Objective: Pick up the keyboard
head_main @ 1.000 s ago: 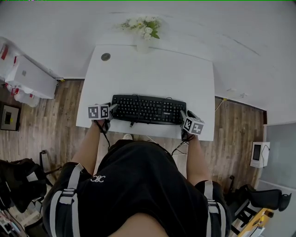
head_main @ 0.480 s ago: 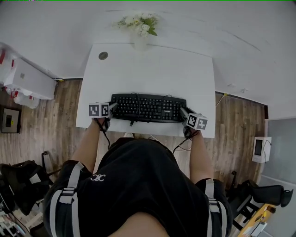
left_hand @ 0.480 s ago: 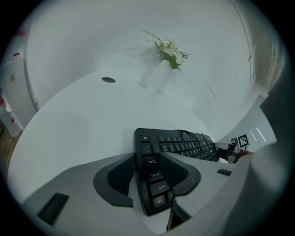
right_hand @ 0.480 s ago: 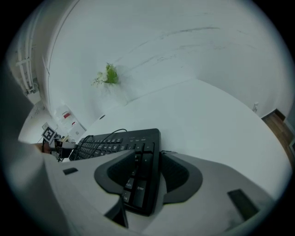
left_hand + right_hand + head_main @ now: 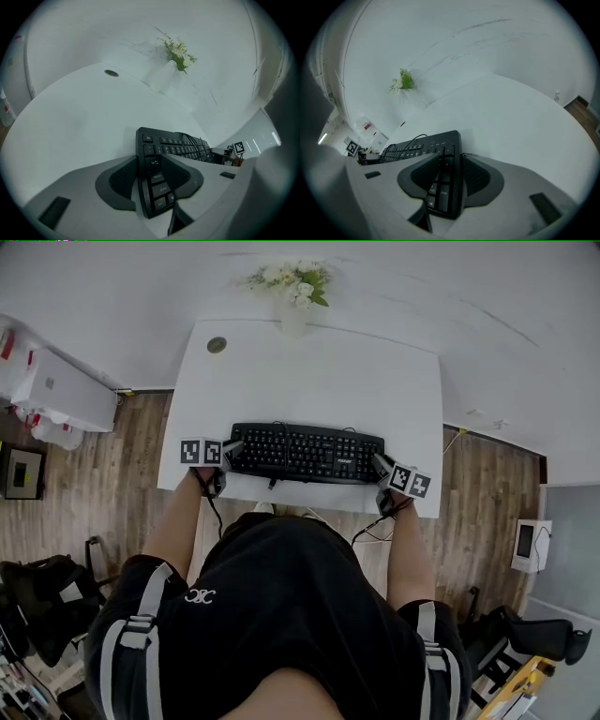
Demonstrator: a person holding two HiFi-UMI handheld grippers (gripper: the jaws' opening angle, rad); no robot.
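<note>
A black keyboard (image 5: 305, 453) lies along the near side of the white table (image 5: 309, 381), its cable looped over the keys. My left gripper (image 5: 230, 451) is at its left end and my right gripper (image 5: 380, 465) at its right end. In the left gripper view the keyboard's end (image 5: 157, 183) fills the gap between the two dark pads of the left gripper (image 5: 152, 180). The right gripper view shows the same at the keypad end (image 5: 443, 187), inside the right gripper (image 5: 447, 180). Both pairs of jaws have just been closing and now press on the keyboard.
A white vase of flowers (image 5: 292, 296) stands at the table's far edge, with a round cable hole (image 5: 217, 345) at the far left corner. The table's front edge runs just below the keyboard. Wooden floor and a white box (image 5: 56, 390) lie to the left.
Both grippers have closed in on the keyboard's ends. The keyboard itself stays in about the same place on the table.
</note>
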